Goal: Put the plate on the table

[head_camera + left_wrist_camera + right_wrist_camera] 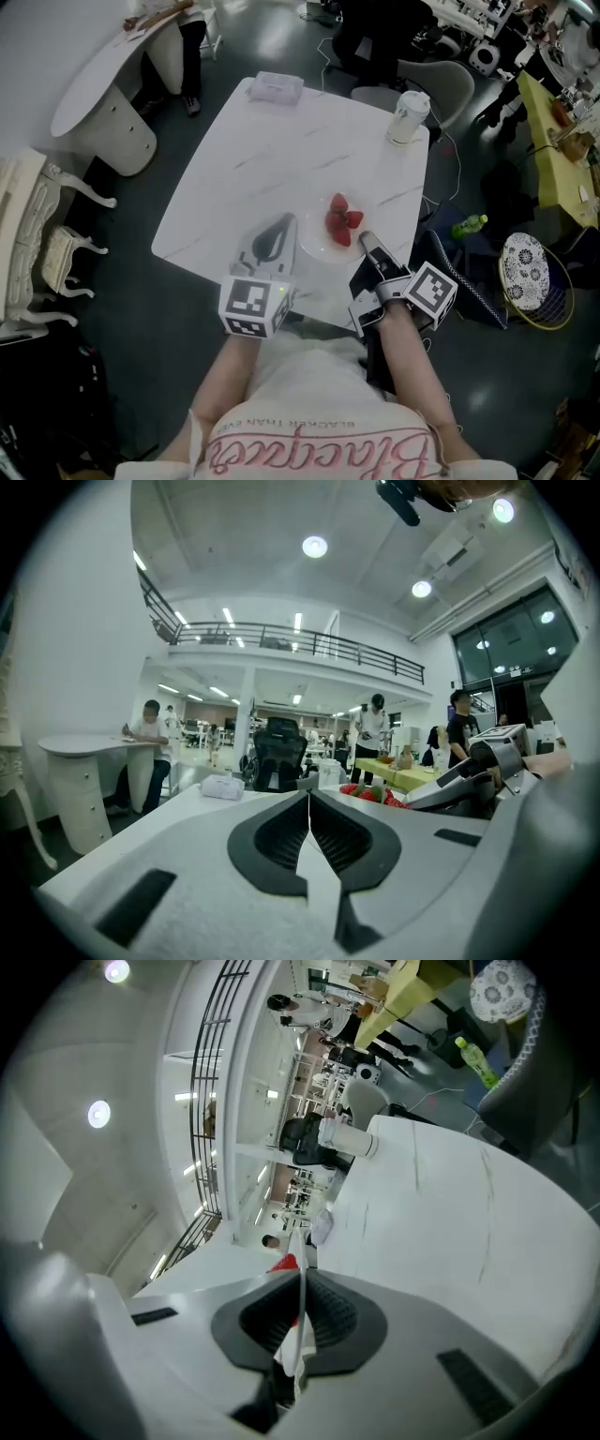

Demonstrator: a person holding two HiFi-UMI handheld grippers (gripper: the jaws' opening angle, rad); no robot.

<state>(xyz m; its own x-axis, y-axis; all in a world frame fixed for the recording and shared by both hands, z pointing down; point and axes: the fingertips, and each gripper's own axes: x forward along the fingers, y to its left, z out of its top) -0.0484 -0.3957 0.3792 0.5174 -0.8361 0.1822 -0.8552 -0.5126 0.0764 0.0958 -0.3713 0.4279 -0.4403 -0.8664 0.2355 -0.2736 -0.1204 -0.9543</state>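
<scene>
A pale plate (314,246) with several strawberries (342,220) is at the near edge of the white marble table (281,150). I cannot tell whether it rests on the top or hangs just above it. My left gripper (289,230) is shut on the plate's left rim, and my right gripper (365,240) is shut on its right rim. In the left gripper view the jaws (308,803) meet on a thin white rim (314,860), with the strawberries (370,794) beyond. The right gripper view shows the same: jaws (301,1283) pinching the rim (298,1340), a strawberry (284,1265) behind.
A lidded cup (409,116) stands at the table's far right corner and a tissue pack (274,87) at the far left. A second white table (103,75) is at the left. A green bottle (469,226) and a patterned chair (525,267) are at the right.
</scene>
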